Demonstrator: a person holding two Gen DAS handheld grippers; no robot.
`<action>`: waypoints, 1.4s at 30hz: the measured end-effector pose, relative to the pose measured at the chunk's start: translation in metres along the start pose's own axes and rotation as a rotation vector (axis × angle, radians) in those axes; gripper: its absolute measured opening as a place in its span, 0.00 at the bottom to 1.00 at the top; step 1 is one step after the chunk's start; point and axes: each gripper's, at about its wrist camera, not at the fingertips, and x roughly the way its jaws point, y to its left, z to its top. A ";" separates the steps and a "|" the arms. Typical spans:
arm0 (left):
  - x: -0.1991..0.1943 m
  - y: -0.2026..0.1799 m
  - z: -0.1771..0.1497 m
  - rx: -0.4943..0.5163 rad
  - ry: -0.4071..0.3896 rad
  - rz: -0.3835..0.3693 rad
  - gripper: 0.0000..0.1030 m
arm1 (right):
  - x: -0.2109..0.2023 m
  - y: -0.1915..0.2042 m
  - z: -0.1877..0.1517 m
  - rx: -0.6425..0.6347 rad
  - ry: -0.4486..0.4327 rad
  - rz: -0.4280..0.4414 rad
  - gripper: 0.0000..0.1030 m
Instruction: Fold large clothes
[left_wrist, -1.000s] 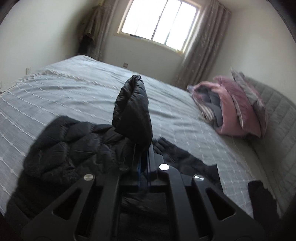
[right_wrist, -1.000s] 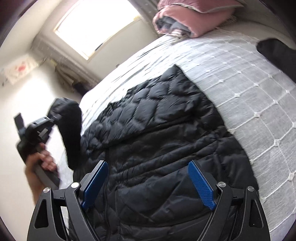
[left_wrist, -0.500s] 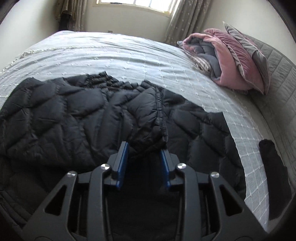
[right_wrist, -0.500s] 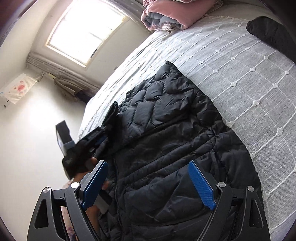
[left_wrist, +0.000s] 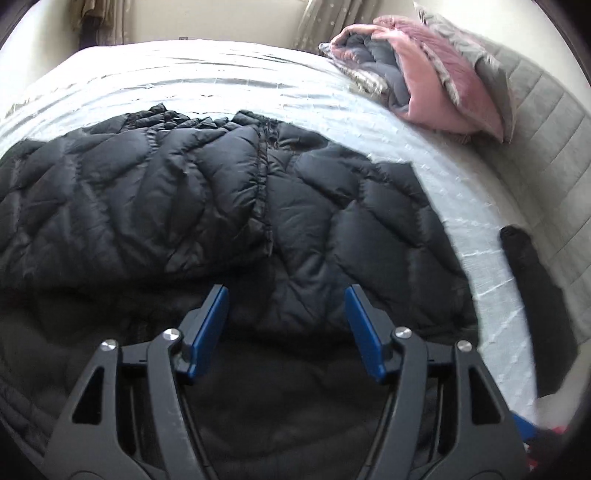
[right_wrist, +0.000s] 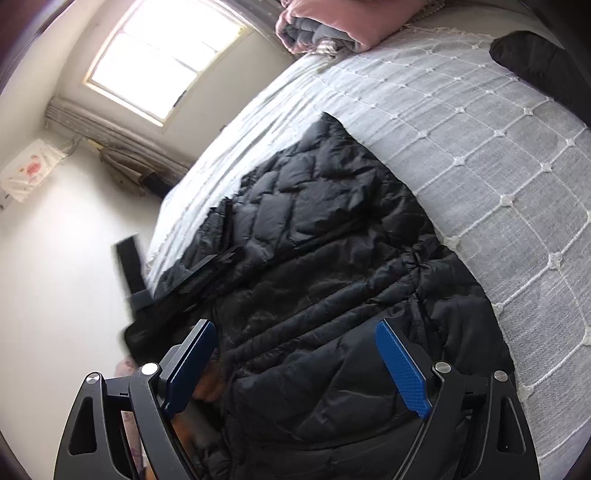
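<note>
A black quilted puffer jacket (left_wrist: 314, 206) lies spread on the grey bed cover (left_wrist: 229, 81). Its sleeve (left_wrist: 159, 206) rests folded across the body, cuff edge down the middle. My left gripper (left_wrist: 286, 295) hovers just over the jacket, its jaws opening, nothing between the blue pads. In the right wrist view the jacket (right_wrist: 332, 258) fills the centre, and my right gripper (right_wrist: 295, 332) stands open above its lower part, holding nothing. The left gripper (right_wrist: 177, 273) shows blurred at the jacket's left edge.
A pink and grey folded duvet (left_wrist: 413, 77) with a pillow lies near the padded headboard (left_wrist: 535, 122). Another dark garment (left_wrist: 532, 295) rests at the bed's right side, seen also as a dark garment (right_wrist: 535, 62). A window (right_wrist: 166, 59) and curtains are beyond.
The left gripper brought the raised sleeve down onto the jacket body, then let go and spread its jaws. The right gripper stayed open and nearly still.
</note>
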 end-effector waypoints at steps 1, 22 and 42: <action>-0.012 0.002 -0.003 -0.011 -0.014 -0.002 0.64 | 0.002 -0.001 0.000 0.006 0.007 0.001 0.87; -0.186 0.074 -0.158 0.055 -0.203 0.383 0.88 | 0.000 0.048 -0.028 -0.345 -0.073 -0.192 0.87; -0.244 0.243 -0.217 -0.222 -0.132 0.346 0.94 | -0.027 0.068 -0.100 -0.547 -0.164 -0.438 0.87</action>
